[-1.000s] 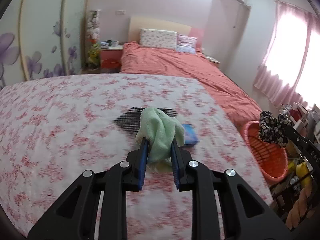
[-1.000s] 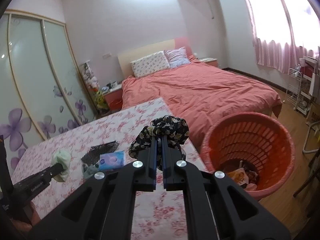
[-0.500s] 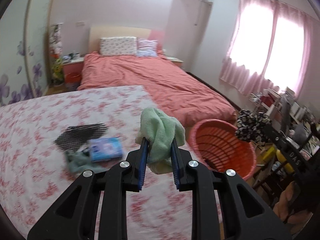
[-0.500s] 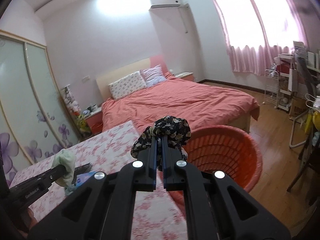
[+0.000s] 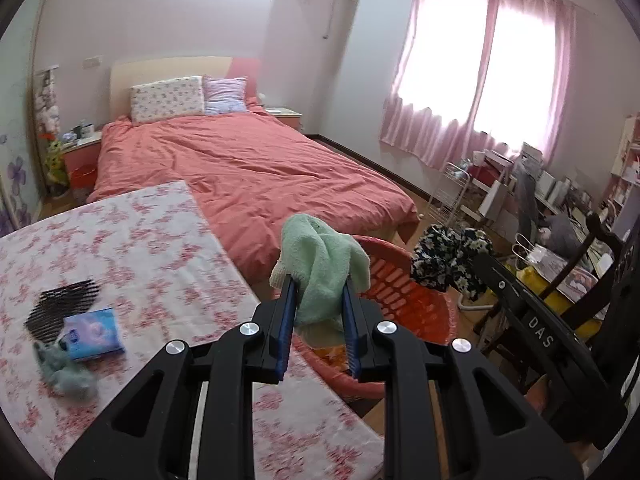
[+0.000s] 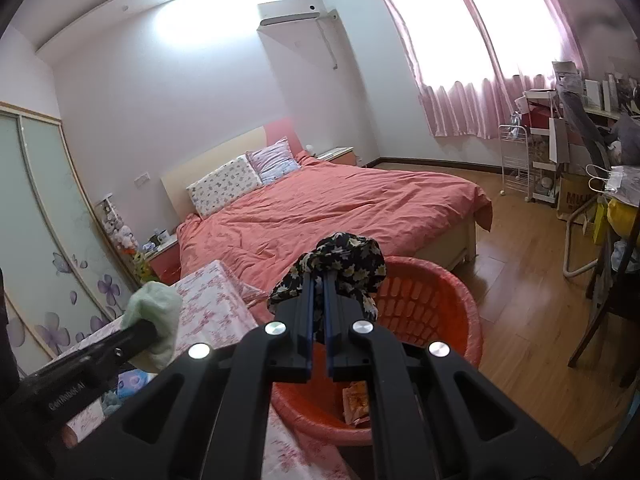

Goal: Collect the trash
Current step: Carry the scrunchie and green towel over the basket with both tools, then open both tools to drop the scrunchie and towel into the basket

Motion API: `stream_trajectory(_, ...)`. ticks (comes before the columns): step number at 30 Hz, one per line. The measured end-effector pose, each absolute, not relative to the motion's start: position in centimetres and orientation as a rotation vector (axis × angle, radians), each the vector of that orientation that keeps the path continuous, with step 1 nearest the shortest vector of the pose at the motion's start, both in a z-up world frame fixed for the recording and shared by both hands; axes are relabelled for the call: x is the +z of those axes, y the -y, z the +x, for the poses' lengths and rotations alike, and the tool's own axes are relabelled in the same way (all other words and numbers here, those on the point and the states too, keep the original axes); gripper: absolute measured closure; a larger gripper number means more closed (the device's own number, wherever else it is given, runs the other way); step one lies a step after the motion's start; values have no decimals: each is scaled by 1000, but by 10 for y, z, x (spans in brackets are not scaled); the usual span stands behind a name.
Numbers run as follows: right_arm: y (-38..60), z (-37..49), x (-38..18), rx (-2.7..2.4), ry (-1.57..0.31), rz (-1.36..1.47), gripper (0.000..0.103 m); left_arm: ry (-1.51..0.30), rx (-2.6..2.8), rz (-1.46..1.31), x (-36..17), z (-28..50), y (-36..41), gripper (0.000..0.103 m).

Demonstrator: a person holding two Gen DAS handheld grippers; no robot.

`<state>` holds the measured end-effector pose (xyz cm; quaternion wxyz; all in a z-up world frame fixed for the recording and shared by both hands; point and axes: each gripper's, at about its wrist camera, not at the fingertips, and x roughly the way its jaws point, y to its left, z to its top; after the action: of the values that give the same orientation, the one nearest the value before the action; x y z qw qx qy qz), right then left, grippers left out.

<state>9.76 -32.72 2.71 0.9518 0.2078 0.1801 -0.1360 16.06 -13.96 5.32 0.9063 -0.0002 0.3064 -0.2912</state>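
Note:
My left gripper (image 5: 318,280) is shut on a pale green cloth (image 5: 320,264) and holds it over the near rim of the orange basket (image 5: 404,300). My right gripper (image 6: 319,280) is shut on a black floral cloth (image 6: 344,260) and holds it above the same basket (image 6: 440,304), which has wrappers (image 6: 356,400) in its bottom. The floral cloth also shows in the left wrist view (image 5: 448,260), and the green cloth in the right wrist view (image 6: 156,312). On the floral-covered table (image 5: 140,248) lie a blue tissue pack (image 5: 94,334), a black mesh piece (image 5: 60,308) and a grey-green rag (image 5: 64,372).
A bed with a coral cover (image 5: 240,168) stands beyond the table. A wooden chair (image 6: 608,300) and cluttered shelves (image 5: 540,200) are at the right. Wooden floor (image 6: 520,280) lies around the basket.
Both grippers have swung right from over the table to the basket, carrying their cloths. The table items have shifted to the left of the view.

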Motion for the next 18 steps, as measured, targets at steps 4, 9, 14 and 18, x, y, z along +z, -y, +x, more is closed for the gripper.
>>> stream_trajectory(4, 339, 99, 24, -290, -362, 428, 98, -650, -631, 9, 45, 163, 158, 81)
stream_trajectory(9, 354, 104, 16, -300, -367, 437, 98, -677, -658, 21, 33, 168, 175, 81)
stream_trajectory(14, 356, 112, 11, -305, -374, 440, 98, -699, -674, 24, 26, 172, 192, 81)
stream_trajectory(18, 364, 120, 5, -309, -379, 448, 98, -721, -678, 31, 19, 177, 203, 81)
